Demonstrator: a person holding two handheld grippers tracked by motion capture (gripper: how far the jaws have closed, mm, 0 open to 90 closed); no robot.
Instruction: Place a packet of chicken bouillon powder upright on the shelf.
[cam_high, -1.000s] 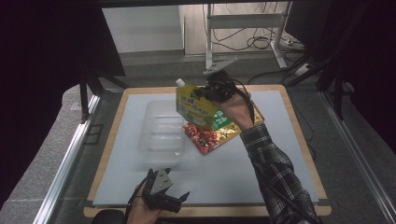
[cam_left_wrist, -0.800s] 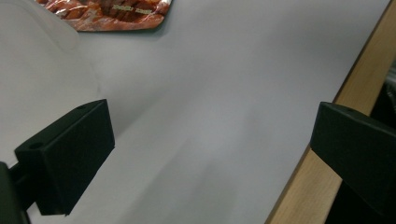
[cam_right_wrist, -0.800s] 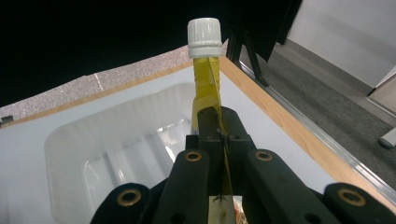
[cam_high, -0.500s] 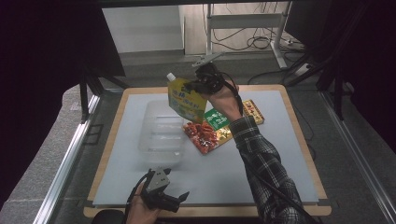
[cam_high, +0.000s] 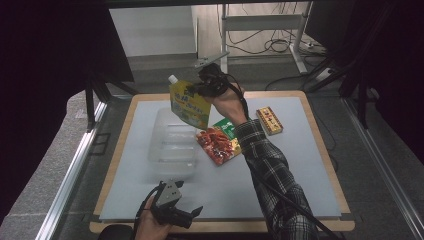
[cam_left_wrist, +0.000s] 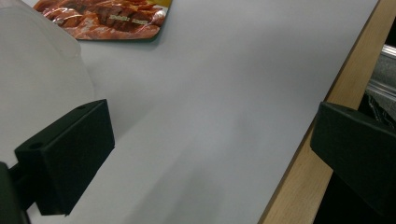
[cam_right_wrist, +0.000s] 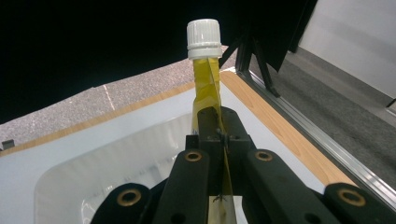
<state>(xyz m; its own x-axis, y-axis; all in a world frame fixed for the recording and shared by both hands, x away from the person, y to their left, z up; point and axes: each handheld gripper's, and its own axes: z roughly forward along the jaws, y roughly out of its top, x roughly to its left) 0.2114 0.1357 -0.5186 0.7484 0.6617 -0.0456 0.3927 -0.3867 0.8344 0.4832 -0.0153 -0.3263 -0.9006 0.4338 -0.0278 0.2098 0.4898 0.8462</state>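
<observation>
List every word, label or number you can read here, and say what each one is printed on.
None can be read for certain.
Yellow spouted pouch: blue-green printing, too small.
Red snack packet: a pale line of characters, blurred.
Green packet: white marks, too small.
Small red-and-gold box: print unreadable.

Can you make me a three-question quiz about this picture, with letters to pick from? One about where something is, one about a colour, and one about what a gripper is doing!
1. Where is the yellow pouch?
A. lifted above the clear tub
B. flat on the floor
C. under the table

2. What colour is the pouch's cap?
A. red
B. white
C. blue

3. What is the right gripper doing?
A. wide open
B. lying on the table
C. shut on the pouch

Answers: 1 A, it hangs in the air over the tub. 2 B, the cap looks white. 3 C, its jaws pinch the pouch's edge.
</observation>
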